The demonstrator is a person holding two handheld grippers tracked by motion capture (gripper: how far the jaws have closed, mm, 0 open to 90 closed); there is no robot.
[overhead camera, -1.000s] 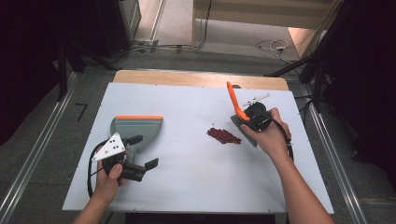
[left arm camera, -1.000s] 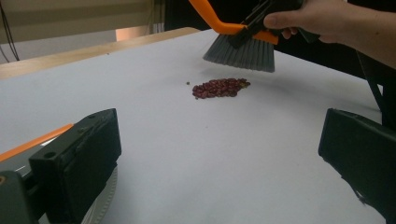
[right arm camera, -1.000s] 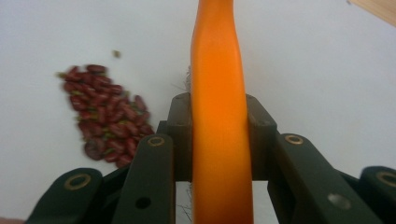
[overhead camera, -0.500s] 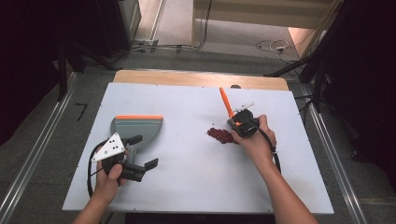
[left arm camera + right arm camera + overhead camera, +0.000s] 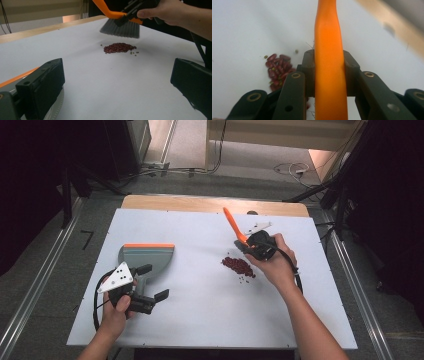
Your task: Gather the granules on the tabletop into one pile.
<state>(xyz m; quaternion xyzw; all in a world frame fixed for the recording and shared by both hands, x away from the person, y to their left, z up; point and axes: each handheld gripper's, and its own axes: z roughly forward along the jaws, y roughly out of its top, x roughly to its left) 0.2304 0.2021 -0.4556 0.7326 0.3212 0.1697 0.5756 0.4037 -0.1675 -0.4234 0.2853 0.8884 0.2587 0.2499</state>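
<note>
Right tool point(image 5: 250, 245) clamps the orange brush point(image 5: 120, 26), bristles hovering just behind the red beans point(image 5: 238, 265). Left tool point(image 5: 150, 282), jaws apart, sits beside the dustpan point(image 5: 147, 257), seemingly untouched.

brush handle point(image 5: 329, 75): top and bottom cut by frame in right gripper view; bristles hidden behind right tongs point(image 5: 329, 72)
brush bristles point(image 5: 120, 28): motion-blurred in left gripper view
beans point(image 5: 277, 71): pile partly hidden behind tongs links; count too small to tell
small greenish bits point(image 5: 133, 52): too small to identify
dustpan point(image 5: 17, 78): just an orange edge, rest hidden by left tongs point(image 5: 117, 82)
left tongs: both jaws cut off at bottom edge
worktop point(image 5: 242, 30): far edge blurred
</note>
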